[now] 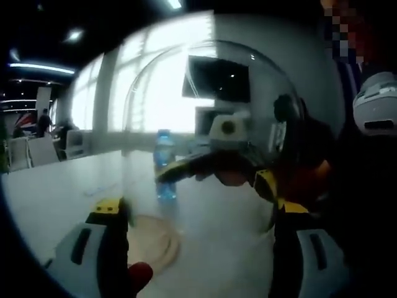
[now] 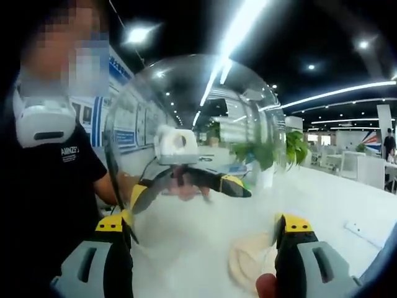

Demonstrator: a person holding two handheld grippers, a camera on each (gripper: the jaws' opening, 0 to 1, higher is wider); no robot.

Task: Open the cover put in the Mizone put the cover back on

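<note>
While both tongs, left point(image 1: 198, 217) and right point(image 2: 201, 233), clamp opposite rims of the clear dome cover point(image 1: 211, 118), it hangs lifted over the wooden base point(image 1: 152, 239) at 7 o'clock. Beyond, Mizone bottle point(image 1: 164, 164) stands on the table point(image 1: 62, 186), near 11. Judged: opening step; next, set cover aside, fetch bottle.

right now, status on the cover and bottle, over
Left gripper, right gripper both clamped across clear cover. It's off wooden base. Mizone bottle upright on table beyond.

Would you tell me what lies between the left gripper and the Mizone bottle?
In the left gripper view, the wall of the clear cover stands between the left gripper and the Mizone bottle, which shows through it.
</note>
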